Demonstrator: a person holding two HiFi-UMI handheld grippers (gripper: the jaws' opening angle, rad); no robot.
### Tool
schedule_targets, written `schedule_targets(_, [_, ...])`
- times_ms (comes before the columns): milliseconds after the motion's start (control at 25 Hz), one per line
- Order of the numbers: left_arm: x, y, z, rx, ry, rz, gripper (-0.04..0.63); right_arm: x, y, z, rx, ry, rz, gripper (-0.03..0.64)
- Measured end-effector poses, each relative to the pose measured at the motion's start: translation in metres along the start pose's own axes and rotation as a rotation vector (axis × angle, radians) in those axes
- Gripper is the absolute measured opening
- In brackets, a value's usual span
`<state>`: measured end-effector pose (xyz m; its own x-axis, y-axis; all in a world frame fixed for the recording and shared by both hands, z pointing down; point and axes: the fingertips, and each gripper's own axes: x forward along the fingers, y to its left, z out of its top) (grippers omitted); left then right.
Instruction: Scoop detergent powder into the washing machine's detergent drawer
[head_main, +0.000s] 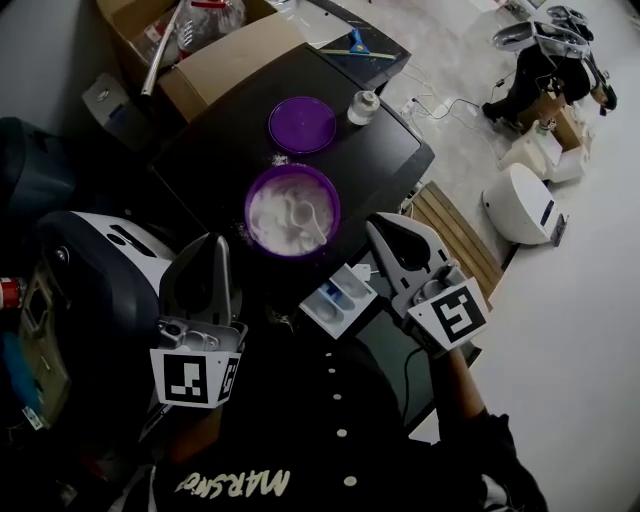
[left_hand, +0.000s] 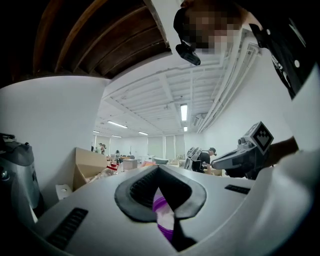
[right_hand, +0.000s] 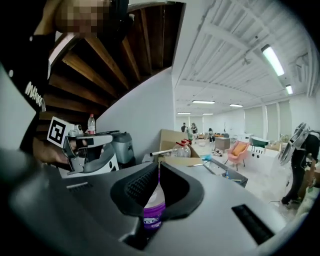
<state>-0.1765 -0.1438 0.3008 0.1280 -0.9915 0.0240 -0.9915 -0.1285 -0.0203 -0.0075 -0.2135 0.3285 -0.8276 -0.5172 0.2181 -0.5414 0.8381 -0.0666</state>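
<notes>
On the black washing machine top (head_main: 200, 165) stands a purple tub (head_main: 293, 212) of white powder with a white scoop (head_main: 308, 218) lying in it. Its purple lid (head_main: 301, 124) lies behind, next to a white bottle (head_main: 363, 106). The white detergent drawer (head_main: 338, 300) is pulled out below the tub. My left gripper (head_main: 218, 243) hovers left of the drawer, shut and empty; the left gripper view shows the jaws (left_hand: 159, 170) closed with the tub (left_hand: 162, 210) seen below them. My right gripper (head_main: 380, 222) is right of the tub, shut and empty (right_hand: 159, 167), with the bottle (right_hand: 151, 212) beyond.
A cardboard box (head_main: 215, 50) with plastic bottles sits behind the machine. A grey rounded appliance (head_main: 100, 290) stands at the left. To the right are a wooden slatted board (head_main: 455, 235) and a white rounded unit (head_main: 520, 205) on the floor, with a person (head_main: 540, 70) farther off.
</notes>
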Motion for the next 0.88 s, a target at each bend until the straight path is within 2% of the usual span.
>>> schedule_targets(320, [0.015, -0.002, 0.018, 0.023, -0.041, -0.036, 0.005, -0.059, -0.039, 0.040, 0.016, -0.196, -0.250, 0.032])
schedule_targets(680, [0.024, 0.001, 0.030, 0.047, -0.066, -0.043, 0.005, -0.138, -0.074, 0.034, 0.041, -0.251, -0.495, 0.031])
schedule_targets(880, [0.024, -0.003, 0.033, 0.054, -0.069, -0.058, 0.005, -0.156, -0.076, 0.027, 0.023, -0.270, -0.535, 0.031])
